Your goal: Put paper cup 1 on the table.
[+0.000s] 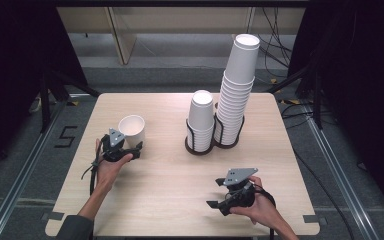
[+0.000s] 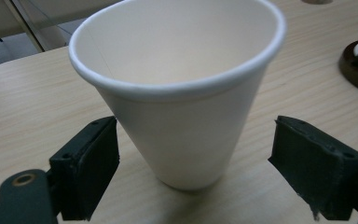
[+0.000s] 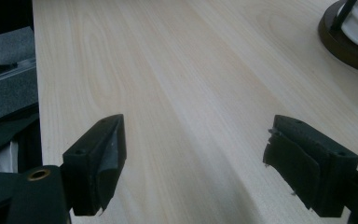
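High view shows a white paper cup point(image 1: 131, 131) standing upright, mouth up, on the left half of a pale wood-grain table point(image 1: 170, 200), just beyond the left gripper point(image 1: 135, 148). Left gripper view shows the cup point(image 2: 182, 93) between the two black jaws with a clear gap on each side, so the pads do not press on it and it rests on the tabletop. It is a smooth tapered cone with a rolled rim, narrow at the base and empty inside. The right gripper point(image 1: 212, 204) sits at the near right of the table in the person's right hand point(image 1: 255, 207), jaws spread wide over bare wood with nothing between them, well apart from the cup. Near the middle of the table, a short stack of cups point(image 1: 200, 120) and a much taller stack point(image 1: 237, 85) stand upside down, side by side, in a dark wire holder point(image 1: 200, 149) with round bases. The table is square with rounded corners and stands on grey floor point(image 1: 25, 165); a number 5 point(image 1: 66, 136) is marked on the floor at its left, and black curtains point(image 1: 10, 60) hang at both sides.
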Demonstrator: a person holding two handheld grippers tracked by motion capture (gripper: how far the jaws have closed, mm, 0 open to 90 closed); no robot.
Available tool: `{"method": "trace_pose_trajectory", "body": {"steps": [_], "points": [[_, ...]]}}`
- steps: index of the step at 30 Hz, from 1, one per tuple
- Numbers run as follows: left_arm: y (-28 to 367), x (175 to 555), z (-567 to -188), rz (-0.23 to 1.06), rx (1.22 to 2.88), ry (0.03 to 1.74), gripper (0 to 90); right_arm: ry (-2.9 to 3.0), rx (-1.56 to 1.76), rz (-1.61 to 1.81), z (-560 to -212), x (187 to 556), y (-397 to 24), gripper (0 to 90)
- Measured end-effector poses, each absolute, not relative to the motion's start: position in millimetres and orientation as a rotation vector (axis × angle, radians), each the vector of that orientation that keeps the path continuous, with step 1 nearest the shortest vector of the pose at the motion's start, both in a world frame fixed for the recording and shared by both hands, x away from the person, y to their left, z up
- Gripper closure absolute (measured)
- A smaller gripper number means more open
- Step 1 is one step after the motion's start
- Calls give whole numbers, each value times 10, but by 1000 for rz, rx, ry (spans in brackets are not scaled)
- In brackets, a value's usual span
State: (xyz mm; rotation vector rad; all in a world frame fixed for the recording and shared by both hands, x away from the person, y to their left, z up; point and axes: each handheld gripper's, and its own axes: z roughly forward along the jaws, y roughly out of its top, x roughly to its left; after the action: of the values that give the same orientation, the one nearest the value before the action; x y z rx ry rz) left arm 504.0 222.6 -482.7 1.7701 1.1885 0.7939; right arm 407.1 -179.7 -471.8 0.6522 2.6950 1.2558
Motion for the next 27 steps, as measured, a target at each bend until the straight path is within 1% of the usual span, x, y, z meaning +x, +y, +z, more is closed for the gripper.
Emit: {"method": "trace_pose_trajectory", "body": {"steps": [7, 13, 19, 27], "points": [[2205, 4623, -4665, 783, 1722, 1167, 146, 2679, 673, 1264, -4705, 4074, -1824, 203], [2168, 4274, -4583, 720, 1669, 1142, 146, 2669, 681, 1281, -4702, 4065, -1828, 203], [2137, 3972, -4668, 666, 1616, 1138, 146, 2646, 684, 1287, -4692, 4077, -1866, 203], [2040, 3689, -4819, 627, 1648, 1097, 146, 2626, 718, 1294, -4680, 4085, -1905, 204]]}}
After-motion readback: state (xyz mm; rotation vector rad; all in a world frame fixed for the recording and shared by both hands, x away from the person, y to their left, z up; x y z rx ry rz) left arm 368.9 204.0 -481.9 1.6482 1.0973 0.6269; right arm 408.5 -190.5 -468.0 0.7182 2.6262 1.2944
